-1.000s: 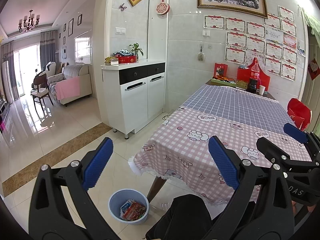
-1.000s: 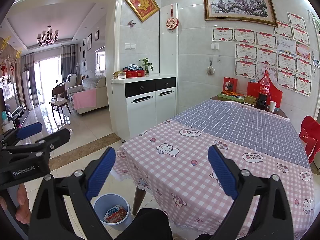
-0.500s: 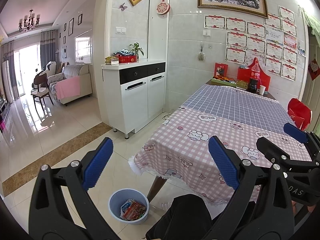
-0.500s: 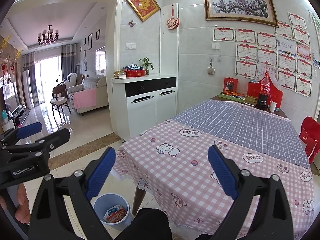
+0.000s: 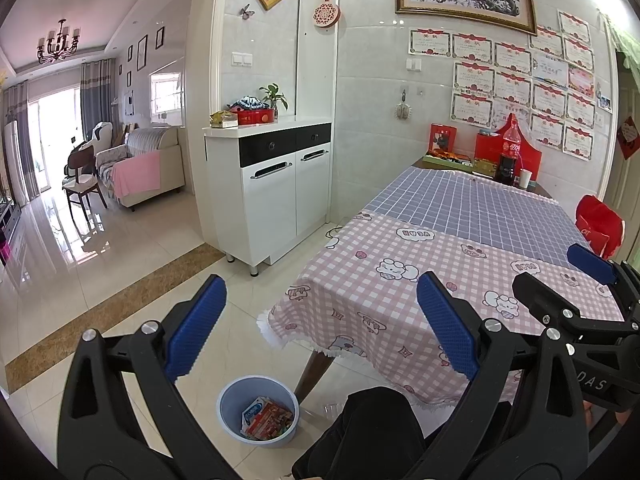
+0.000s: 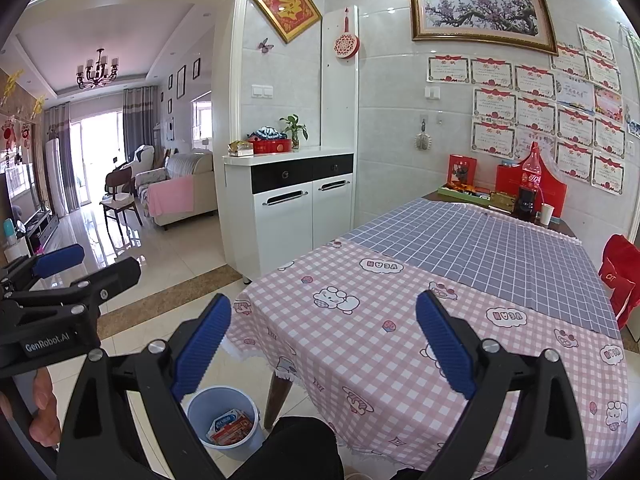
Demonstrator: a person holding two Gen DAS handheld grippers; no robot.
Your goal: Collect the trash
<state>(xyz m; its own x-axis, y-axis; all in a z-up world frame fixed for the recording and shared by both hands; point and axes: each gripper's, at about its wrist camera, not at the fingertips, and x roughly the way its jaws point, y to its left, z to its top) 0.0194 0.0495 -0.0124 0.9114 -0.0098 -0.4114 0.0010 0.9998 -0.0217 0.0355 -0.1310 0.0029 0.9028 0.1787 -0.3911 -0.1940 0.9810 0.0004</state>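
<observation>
We are holding the left gripper [image 5: 320, 328] and right gripper [image 6: 324, 344] with jaws spread apart and nothing between them, above the pink checked tablecloth [image 5: 400, 292]. At lower centre of both frames, the blue trash bin [image 5: 232, 412] is standing on the floor beside the table leg [image 5: 314, 372], containing snack wrappers [image 5: 266, 420].

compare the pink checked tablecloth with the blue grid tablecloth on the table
The pink checked tablecloth carries cartoon animal prints; the blue grid tablecloth is plain white lines on blue-grey. The pink one covers the near end and drapes over the edge with a white scalloped trim; the blue one covers the far end, toward the wall. Both lie flat on the same table, and no trash shows on either.
</observation>
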